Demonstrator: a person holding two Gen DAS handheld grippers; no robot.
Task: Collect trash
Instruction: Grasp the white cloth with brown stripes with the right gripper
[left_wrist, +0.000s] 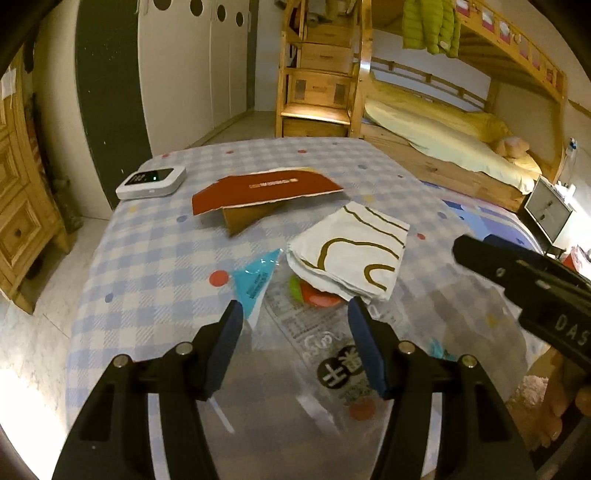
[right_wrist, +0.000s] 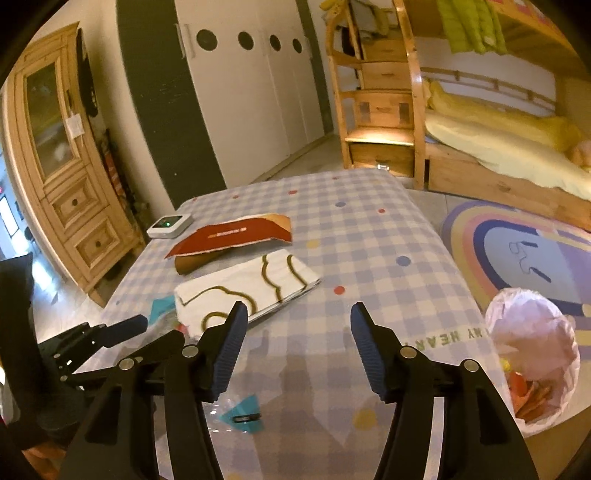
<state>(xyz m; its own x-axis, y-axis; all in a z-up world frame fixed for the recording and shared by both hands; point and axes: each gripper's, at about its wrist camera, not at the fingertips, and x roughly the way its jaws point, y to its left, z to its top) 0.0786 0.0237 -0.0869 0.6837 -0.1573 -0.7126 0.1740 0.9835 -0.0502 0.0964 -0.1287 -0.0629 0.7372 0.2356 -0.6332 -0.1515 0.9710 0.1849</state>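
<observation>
Hovering over the clear wrapper (left_wrist: 325, 354), both grippers' fingers (left_wrist: 231, 325) (right_wrist: 364, 332) gape empty

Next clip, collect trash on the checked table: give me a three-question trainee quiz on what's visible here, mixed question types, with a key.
1. True or false: the left gripper is clamped on the red card.
2. What partly covers the clear printed wrapper? A) white paper bag B) white device C) green jacket
3. Where is the lined trash bin: on the table or off its edge by the rug?

Key
1. False; its jaws stand open, holding nothing.
2. A, the white paper bag.
3. Off its edge, by the rug.
</observation>
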